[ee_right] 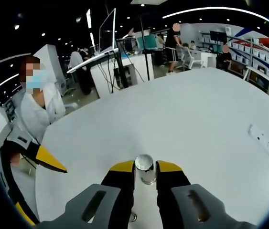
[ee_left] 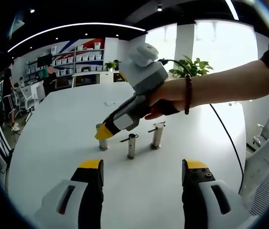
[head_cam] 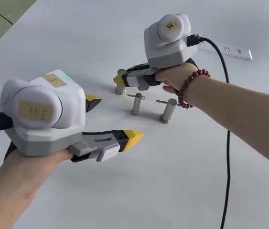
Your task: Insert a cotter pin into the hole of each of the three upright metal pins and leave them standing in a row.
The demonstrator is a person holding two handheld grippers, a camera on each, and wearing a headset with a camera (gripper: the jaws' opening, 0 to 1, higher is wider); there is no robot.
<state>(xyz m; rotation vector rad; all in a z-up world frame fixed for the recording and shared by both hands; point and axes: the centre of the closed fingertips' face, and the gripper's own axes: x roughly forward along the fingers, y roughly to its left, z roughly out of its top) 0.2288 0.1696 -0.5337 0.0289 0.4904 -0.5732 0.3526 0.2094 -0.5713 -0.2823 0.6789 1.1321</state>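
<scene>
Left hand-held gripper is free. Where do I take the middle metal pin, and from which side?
Grip the middle metal pin on its bare shaft below the cotter pin, coming in level from the side of the left hand-held gripper. It stands upright and the cotter pin juts sideways near the top, so a lower hold probably clears it.

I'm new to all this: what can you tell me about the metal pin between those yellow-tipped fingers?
The end pin is a shiny, steel-looking cylinder with a flat round top, standing upright on the white table at one end of the row. The yellow-tipped fingers of the right gripper clamp its sides near the top.
</scene>
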